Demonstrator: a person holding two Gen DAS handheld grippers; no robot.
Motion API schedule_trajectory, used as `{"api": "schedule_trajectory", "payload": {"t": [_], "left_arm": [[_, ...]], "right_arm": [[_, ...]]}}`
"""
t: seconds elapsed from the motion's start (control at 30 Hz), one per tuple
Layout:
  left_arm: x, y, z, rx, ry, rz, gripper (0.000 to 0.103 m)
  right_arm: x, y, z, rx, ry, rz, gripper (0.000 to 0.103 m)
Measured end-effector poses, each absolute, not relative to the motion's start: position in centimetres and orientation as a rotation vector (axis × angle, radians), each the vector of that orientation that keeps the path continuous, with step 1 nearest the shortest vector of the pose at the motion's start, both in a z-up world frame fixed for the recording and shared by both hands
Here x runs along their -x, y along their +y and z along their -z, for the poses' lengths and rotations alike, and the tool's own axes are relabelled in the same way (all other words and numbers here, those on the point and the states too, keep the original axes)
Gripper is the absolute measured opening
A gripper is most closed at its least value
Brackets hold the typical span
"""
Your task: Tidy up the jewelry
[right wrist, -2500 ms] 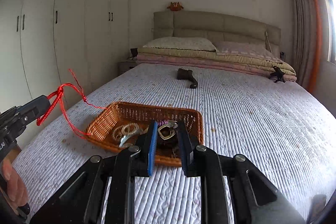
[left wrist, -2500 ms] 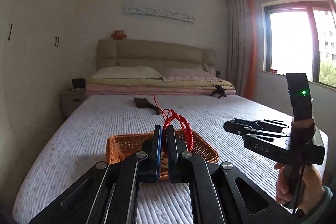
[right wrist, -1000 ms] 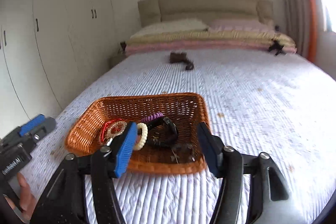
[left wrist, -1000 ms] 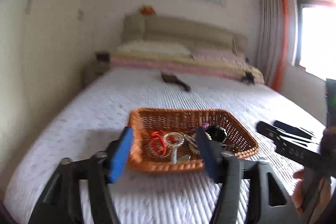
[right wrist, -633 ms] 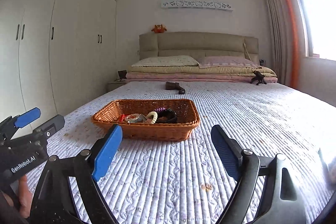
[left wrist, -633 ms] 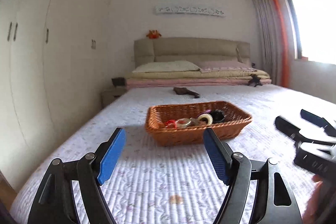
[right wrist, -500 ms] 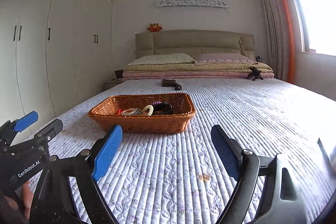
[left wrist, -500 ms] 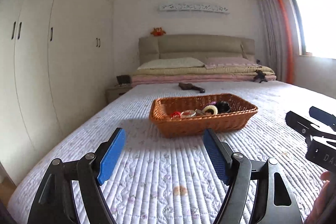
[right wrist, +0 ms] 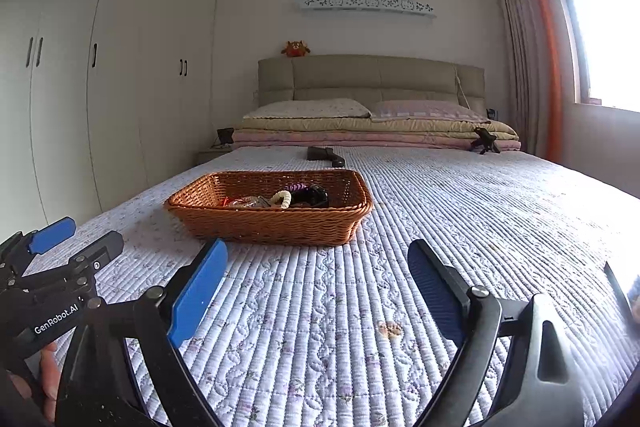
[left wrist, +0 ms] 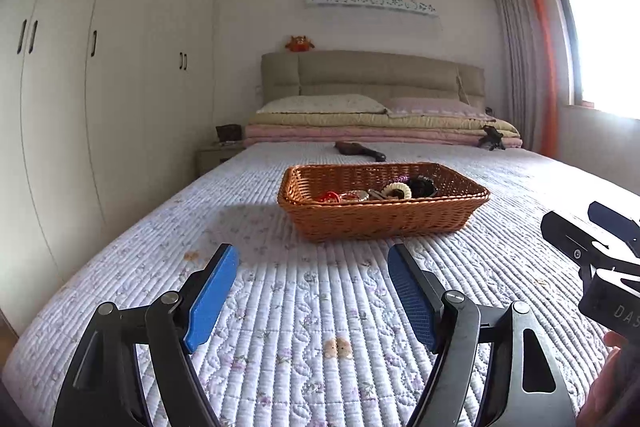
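A woven brown basket (left wrist: 380, 221) stands on the quilted bed, also seen in the right wrist view (right wrist: 272, 225). Inside lie several pieces of jewelry (left wrist: 376, 191): a red cord, a metal bangle, a cream bead bracelet, dark bands (right wrist: 316, 195). My left gripper (left wrist: 312, 255) hovers low over the quilt, short of the basket, open and empty. My right gripper (right wrist: 316, 251) sits beside it to the right; its jaws are opening with nothing between them. Each view shows the other gripper at its edge: the right gripper (left wrist: 592, 227) and the left gripper (right wrist: 80, 235).
A dark object (left wrist: 360, 150) lies on the quilt beyond the basket, before folded blankets and pillows (left wrist: 320, 105). White wardrobes (left wrist: 120, 87) line the left side. A curtained window (left wrist: 600, 47) is at the right. A person's hand (right wrist: 48, 375) grips the left handle.
The left gripper let go of the red cord, which now lies in the basket. Both grippers opened wide, drew back from the basket and sank toward the quilt.
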State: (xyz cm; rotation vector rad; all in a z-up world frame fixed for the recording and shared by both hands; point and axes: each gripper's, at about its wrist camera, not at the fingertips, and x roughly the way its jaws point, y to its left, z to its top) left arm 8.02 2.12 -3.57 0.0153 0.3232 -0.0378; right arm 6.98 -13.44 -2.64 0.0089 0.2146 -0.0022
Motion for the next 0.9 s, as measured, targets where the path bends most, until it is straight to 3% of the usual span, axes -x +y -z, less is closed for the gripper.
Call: {"api": "schedule_trajectory", "payload": {"t": [0.9], "left_arm": [[-8.14, 2.63, 3.55, 0.007, 0.337, 0.038, 0.079]], "right_arm": [[-7.0, -13.42, 2.76, -0.001, 0.225, 0.01, 0.096]]}}
